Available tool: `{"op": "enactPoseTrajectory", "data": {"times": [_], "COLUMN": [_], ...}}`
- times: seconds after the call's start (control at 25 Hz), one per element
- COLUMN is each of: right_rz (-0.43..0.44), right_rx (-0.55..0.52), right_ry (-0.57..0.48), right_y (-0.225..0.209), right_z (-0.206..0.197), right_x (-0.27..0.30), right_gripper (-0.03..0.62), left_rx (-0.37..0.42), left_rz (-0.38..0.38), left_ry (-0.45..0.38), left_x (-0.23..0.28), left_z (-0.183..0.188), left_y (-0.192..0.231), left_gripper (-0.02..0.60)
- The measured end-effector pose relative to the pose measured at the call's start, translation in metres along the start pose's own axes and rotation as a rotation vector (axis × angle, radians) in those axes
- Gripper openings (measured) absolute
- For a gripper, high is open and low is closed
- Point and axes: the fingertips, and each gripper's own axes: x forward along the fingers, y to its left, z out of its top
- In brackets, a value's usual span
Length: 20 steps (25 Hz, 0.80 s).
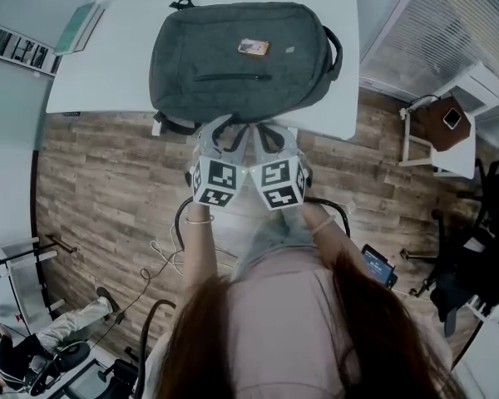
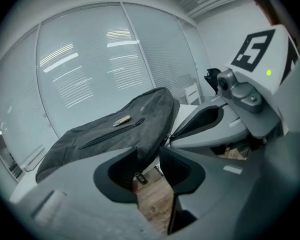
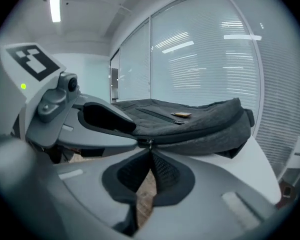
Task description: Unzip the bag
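The bag (image 1: 241,61) lies flat on the counter (image 1: 100,73), right at the near edge. It is just in front of me, and its long side runs from left to right. Both my tongs are at the middle of its near side, close together.

My right tongs (image 3: 151,151) are pressed together on the zip tab (image 3: 150,143). The tab sits at their very tip, where the zip line starts along the side of the bag.

My left tongs (image 2: 149,156) are apart. The edge of the bag is between them, but they do not press on it. A small metal tab (image 2: 139,178) hangs there too.

I think the zip is not open yet. The zip runs sideways along the bag, not away from me. So I think my right tongs must pull the tab to the side, along that edge. My left tongs are near enough to hold the bag so it does not slide.
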Motion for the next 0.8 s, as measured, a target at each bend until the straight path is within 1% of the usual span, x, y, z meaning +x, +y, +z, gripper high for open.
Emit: {"op": "enactPoseTrajectory", "data": {"times": [0.08, 0.24, 0.48, 0.8], "right_rz": [-0.004, -0.007, -0.017, -0.049], "right_rx": [0.014, -0.031, -0.090, -0.077], "right_ry": [0.003, 0.007, 0.009, 0.022], "right_y": [-0.001, -0.002, -0.005, -0.015], "right_z": [-0.002, -0.004, -0.002, -0.003], "right_x": [-0.001, 0.000, -0.004, -0.009], "right_gripper": [0.005, 0.008, 0.006, 0.006], "left_rx": [0.002, -0.019, -0.065, -0.104], "left_rz": [0.016, 0.033, 0.027, 0.009], "left_ry": [0.002, -0.001, -0.007, -0.012], "left_x": [0.003, 0.006, 0.006, 0.007], "left_z": [-0.002, -0.004, -0.006, -0.009], "left_y": [0.000, 0.001, 0.004, 0.005], "left_gripper": [0.133, 0.132, 0.115, 0.107]}}
